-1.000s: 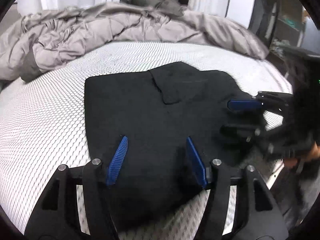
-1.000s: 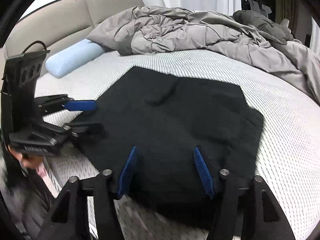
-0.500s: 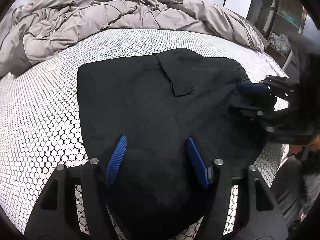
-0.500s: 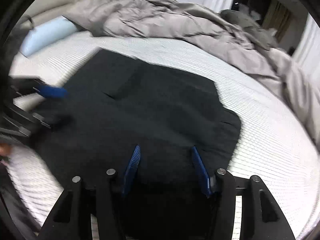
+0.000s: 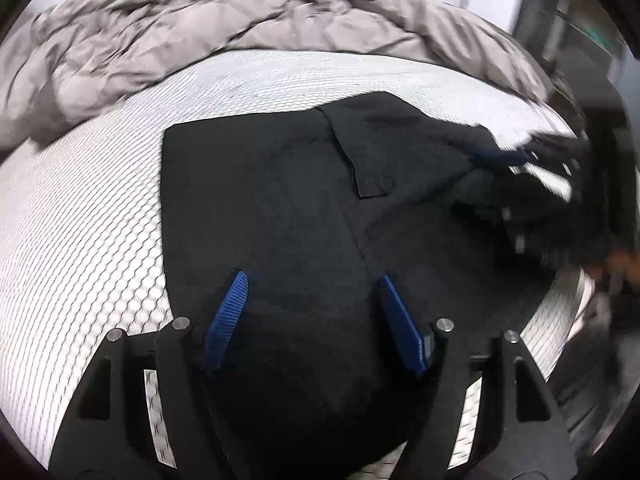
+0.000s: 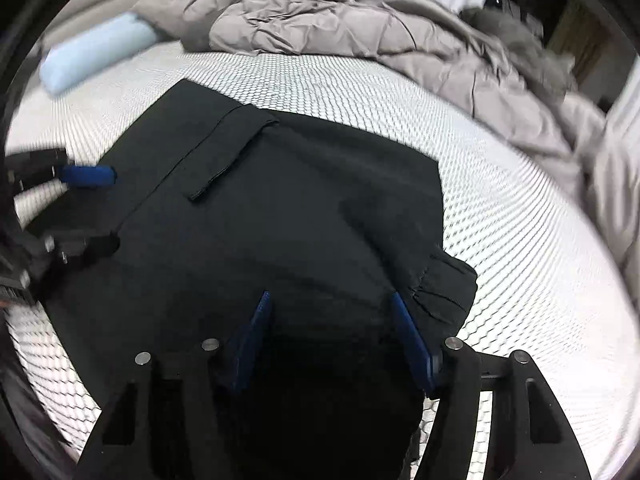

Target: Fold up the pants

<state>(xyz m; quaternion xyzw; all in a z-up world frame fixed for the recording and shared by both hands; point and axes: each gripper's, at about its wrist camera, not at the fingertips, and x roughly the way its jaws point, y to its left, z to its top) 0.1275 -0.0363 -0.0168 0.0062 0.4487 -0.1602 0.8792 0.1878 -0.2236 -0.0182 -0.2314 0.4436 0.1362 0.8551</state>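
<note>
Moved: both grippers came closer over the pants (image 5: 288, 208).
Left gripper (image 5: 312, 312): jaws just widened, gripping nothing.
Right gripper (image 6: 332, 332): jaws parted, gripping nothing.
Handling: soft, limp, light; pinch your near hem.

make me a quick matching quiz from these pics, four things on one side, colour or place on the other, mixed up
Things:
1. pants
2. duvet
3. bolster pillow
4. mattress cover

Descriptions:
A. pale blue, near the headboard
B. black, spread flat in the middle of the bed
C. white with a honeycomb pattern
D. grey and rumpled, heaped at the far side

Pairs: 1-B, 2-D, 3-A, 4-C
</note>
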